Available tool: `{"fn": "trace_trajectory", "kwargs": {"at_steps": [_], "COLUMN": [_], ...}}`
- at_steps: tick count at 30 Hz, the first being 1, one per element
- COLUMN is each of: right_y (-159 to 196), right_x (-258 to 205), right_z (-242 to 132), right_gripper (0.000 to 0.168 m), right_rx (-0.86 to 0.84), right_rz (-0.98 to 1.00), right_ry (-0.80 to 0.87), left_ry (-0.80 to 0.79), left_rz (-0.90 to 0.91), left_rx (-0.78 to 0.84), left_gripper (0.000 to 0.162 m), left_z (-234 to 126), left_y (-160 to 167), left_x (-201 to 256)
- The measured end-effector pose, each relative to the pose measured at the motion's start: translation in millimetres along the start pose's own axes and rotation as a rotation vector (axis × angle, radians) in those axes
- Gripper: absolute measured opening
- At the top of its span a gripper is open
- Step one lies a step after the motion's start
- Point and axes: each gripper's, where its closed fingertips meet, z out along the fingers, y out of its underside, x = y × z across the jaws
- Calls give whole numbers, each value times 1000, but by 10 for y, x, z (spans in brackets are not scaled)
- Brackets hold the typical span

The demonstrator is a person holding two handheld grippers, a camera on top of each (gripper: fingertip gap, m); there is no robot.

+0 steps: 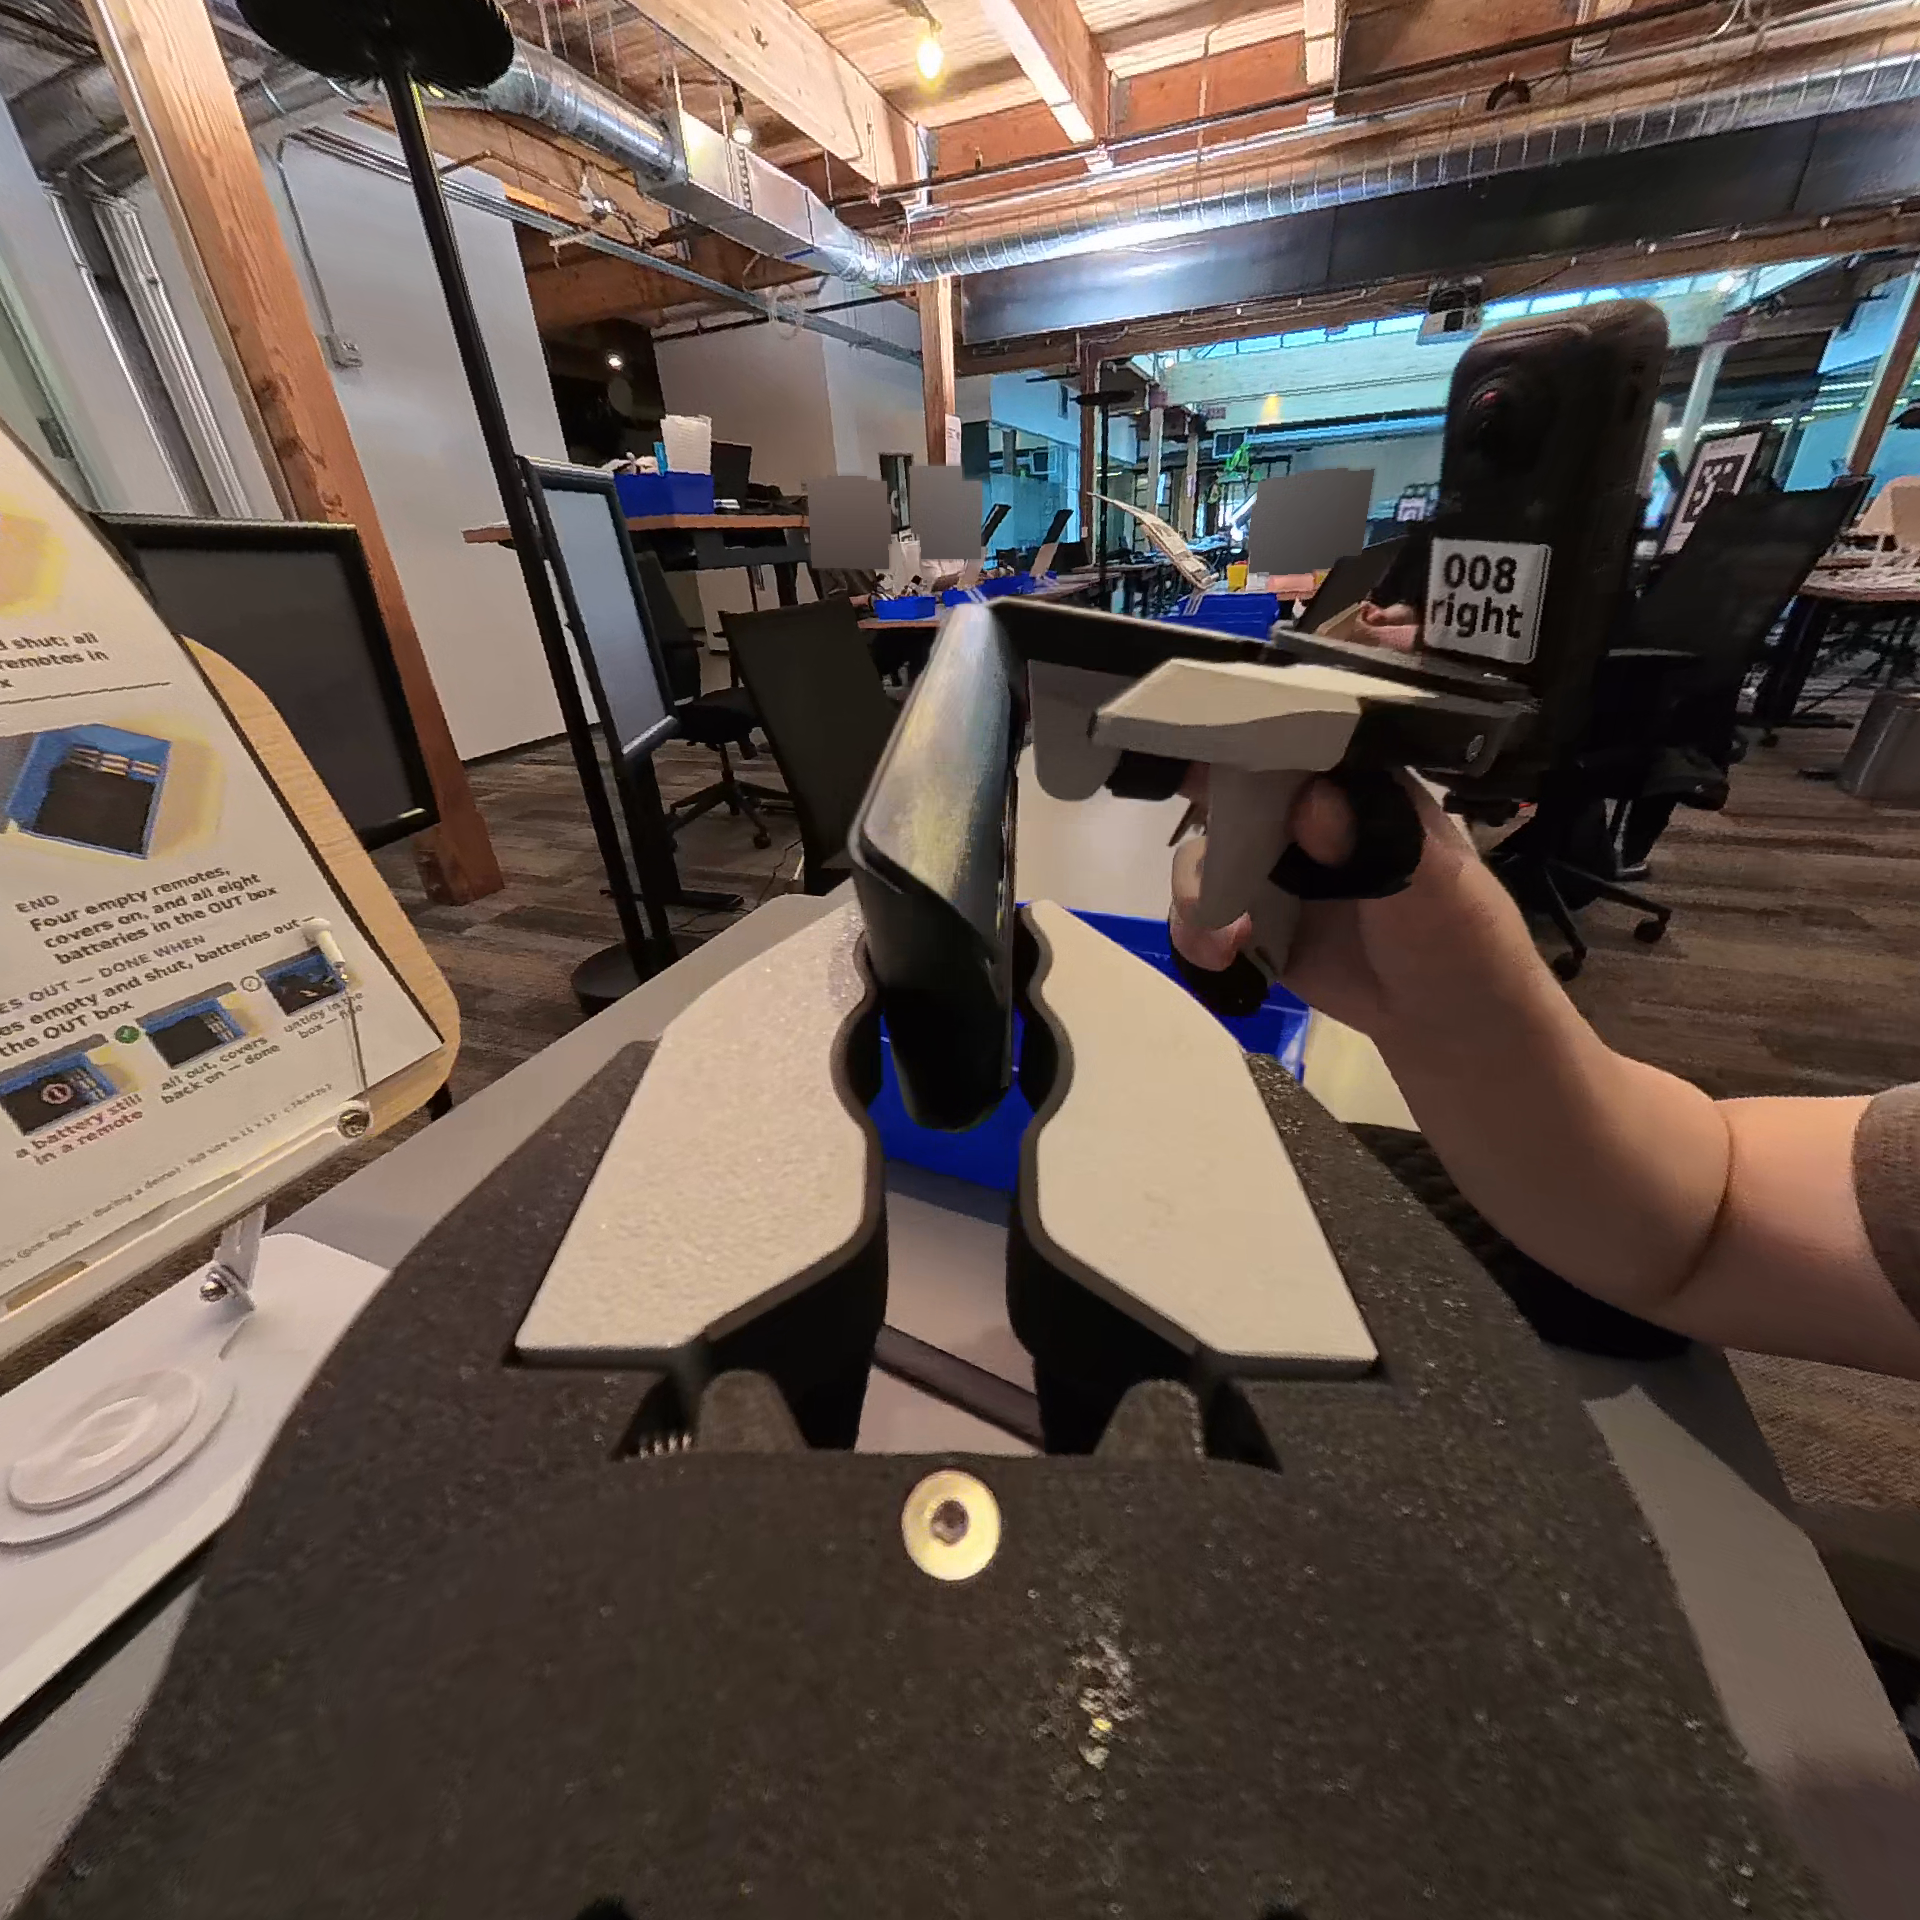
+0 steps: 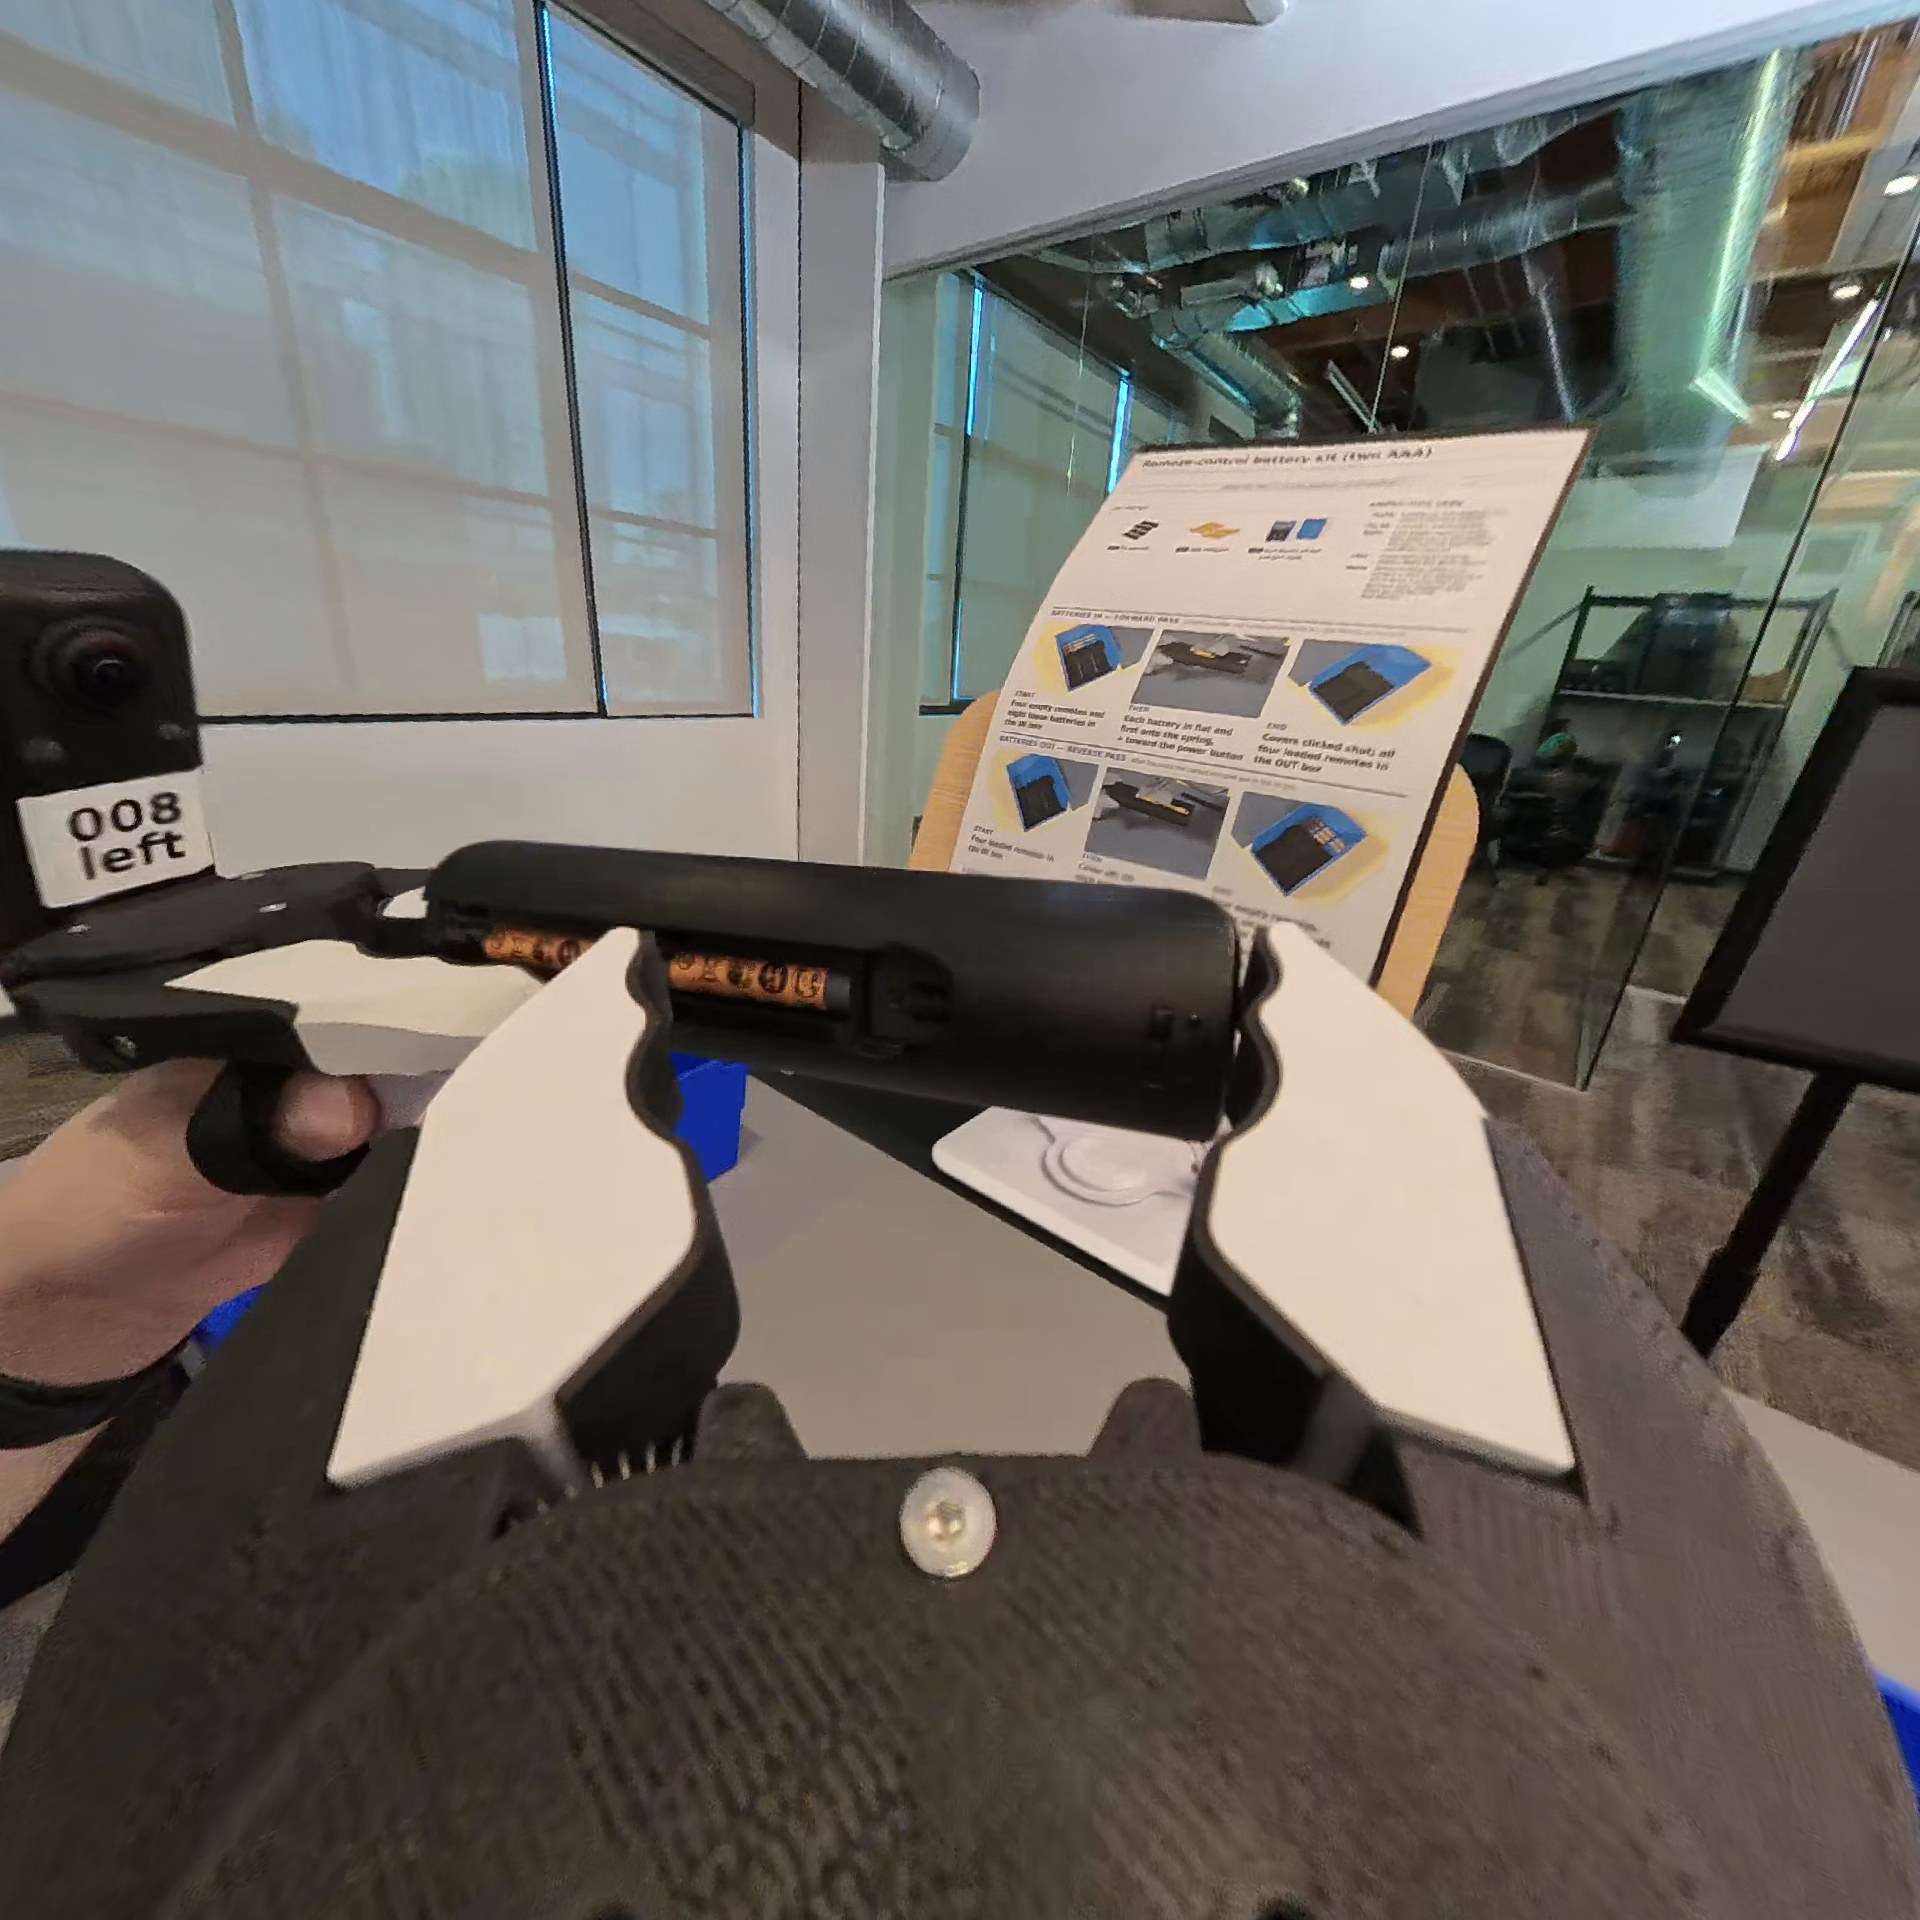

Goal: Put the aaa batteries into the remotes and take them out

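A: Room first. Open-plan office w/ timber beams and silver ducting across the top of the left wrist view, desks and black chairs mid-frame. Grey table (image 1: 727,966) at centre, blue bin (image 1: 945,1143) on it just behind the fingers, instruction board (image 2: 1278,686) on a wooden stand right of centre in the right wrist view.

B: And the remote?

A: Remote (image 2: 935,977) is held up off the table, centre of the right wrist view, lying crosswise, cover off. Two orange-wrapped AAA batteries (image 2: 748,982) sit in the open bay, left of centre.

B: Who's got it?

A: Left gripper (image 1: 940,1049) is closed down on one end of the remote, fingers tight either side. Right gripper (image 2: 935,997) is spread wide: one fingertip sits in front of the bay between the battery ends, the other just beside the remote's far end. No firm hold that I can see, and can't tell if either tip actually touches.

B: Step in hand?

A: My read: battery removal, or seating them. Can't tell which. If removal, keep the left clamp firm and the bay facing the right gripper, get one fingertip under a battery end, lever it out slow. Risk: battery pops free and rolls, so I'd do it low over the bin or table.

B: Anything else on the table?

A: White stand base (image 2: 1091,1174) under the remote, lower centre. Window fills the upper left, glass partition upper right.
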Motion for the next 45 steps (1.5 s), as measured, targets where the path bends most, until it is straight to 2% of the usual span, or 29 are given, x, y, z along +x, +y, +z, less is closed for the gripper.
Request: {"fn": "trace_trajectory", "kwargs": {"at_steps": [8,14,18,30,45], "right_y": [-42,113,284,347,404], "right_x": [19,54,77,95,117], "right_z": [-29,41,125,160,178], "right_gripper": [101,101,108,122,119], "right_rx": [5,-60,-102,-93,-120], "right_rz": [100,30,1,35,54], "right_ry": [-56,-7,39,63,38], "left_ry": [9,-5,-38,-69,-95], "left_rz": [-16,-17,15,40,49], "left_rx": [-9,-7,-20,-55,-74], "left_gripper": [21,21,21,21,21], "left_z": [8,2,7,61,58], "left_y": [20,15,29,113,129], "left_x": [-6,-27,-43,-31,-40]}}
